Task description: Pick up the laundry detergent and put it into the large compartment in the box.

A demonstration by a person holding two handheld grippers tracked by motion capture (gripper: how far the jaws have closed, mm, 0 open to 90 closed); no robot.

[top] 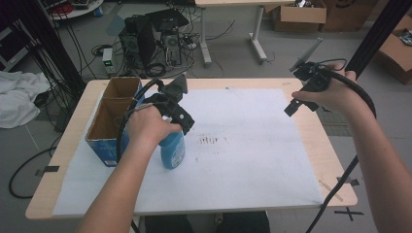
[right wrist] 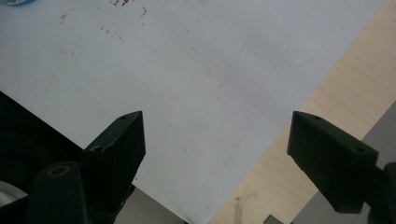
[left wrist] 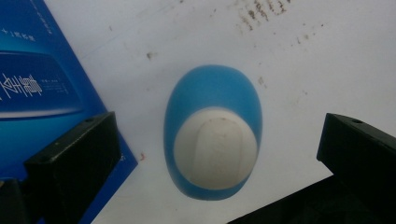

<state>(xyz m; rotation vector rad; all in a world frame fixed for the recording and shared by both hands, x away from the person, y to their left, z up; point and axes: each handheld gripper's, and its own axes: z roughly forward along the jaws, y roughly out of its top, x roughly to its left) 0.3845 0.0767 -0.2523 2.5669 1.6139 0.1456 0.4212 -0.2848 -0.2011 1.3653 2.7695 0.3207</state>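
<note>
Bottle: blue plastic bottle with a white oval cap (left wrist: 212,135) stands upright on the white paper sheet (top: 252,145) that covers the bench, just beside the blue cardboard box (top: 109,124); in the high view the bottle (top: 173,149) is partly covered by the person's left hand.
Left hand-held gripper: left hand-held gripper (left wrist: 219,149) hangs right above the bottle, its jaws spread wide on either side of the cap, with a clear gap on both sides and nothing in its grasp; in the high view it (top: 177,109) sits over the bottle's top.
Right hand-held gripper: right hand-held gripper (right wrist: 217,140) is held up over the right part of the sheet, well apart from the bottle, jaws wide apart and empty; the high view shows it (top: 303,99) near the bench's right edge.
Box: open-topped, two compartments, brown inside, at the left of the sheet.
Sheet: small dark specks (top: 210,141) near its middle, to the right of the bottle.
Bench: light wooden bench (top: 335,160) shows as a border around the sheet.
</note>
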